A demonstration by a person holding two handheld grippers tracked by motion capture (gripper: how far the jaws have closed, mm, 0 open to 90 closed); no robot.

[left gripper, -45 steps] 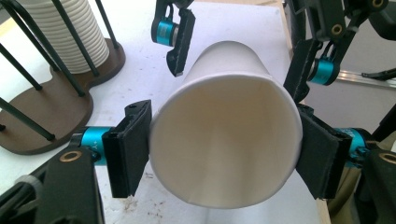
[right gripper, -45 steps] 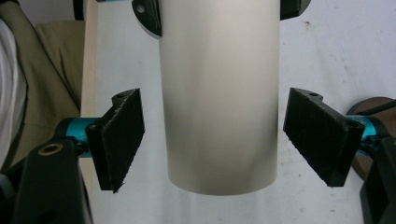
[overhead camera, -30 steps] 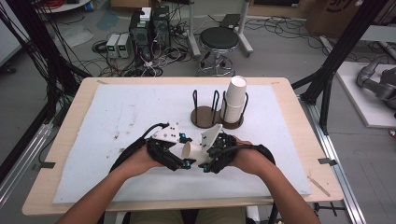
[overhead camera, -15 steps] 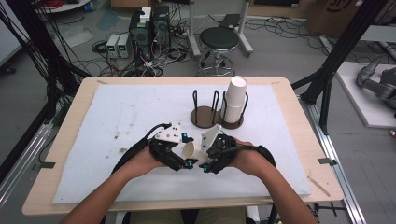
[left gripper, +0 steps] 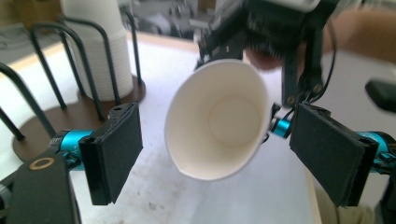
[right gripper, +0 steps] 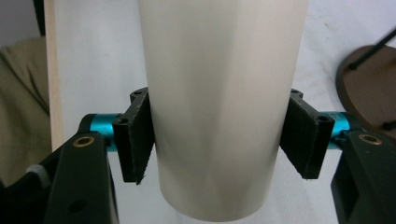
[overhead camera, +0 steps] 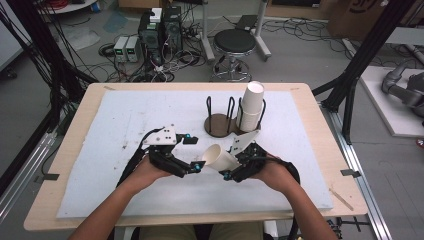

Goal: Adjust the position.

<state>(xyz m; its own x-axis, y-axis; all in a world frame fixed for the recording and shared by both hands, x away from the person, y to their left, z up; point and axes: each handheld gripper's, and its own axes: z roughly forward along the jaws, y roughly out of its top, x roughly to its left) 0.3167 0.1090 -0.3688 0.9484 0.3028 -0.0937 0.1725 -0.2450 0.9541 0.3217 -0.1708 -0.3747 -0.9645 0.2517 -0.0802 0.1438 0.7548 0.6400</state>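
The right gripper (overhead camera: 231, 165) was clamped on a white paper cup (overhead camera: 219, 158), both pads pressing the cup's wall near its base, and held it on its side above the white mat (overhead camera: 120, 125), mouth turned toward the left gripper (overhead camera: 192, 152). The left gripper's jaws had just been opening and stood wide, one pad (left gripper: 114, 151) on each side of the cup's rim and clear of it.

Risk: the wall looked thin; too hard a squeeze would probably crease it, too light a one would let the cup slip or roll out. The cup's rim sat between the open left pads, so a careless sweep of either hand could knock the cup askew.

Surroundings: a two-bay wire cup holder (overhead camera: 220, 117) stood just beyond on the mat. Its right bay held a stack of paper cups (overhead camera: 251, 105); its left bay was empty. The upright wires and the tall stack would obstruct a low or sideways approach; entry from above looked safer
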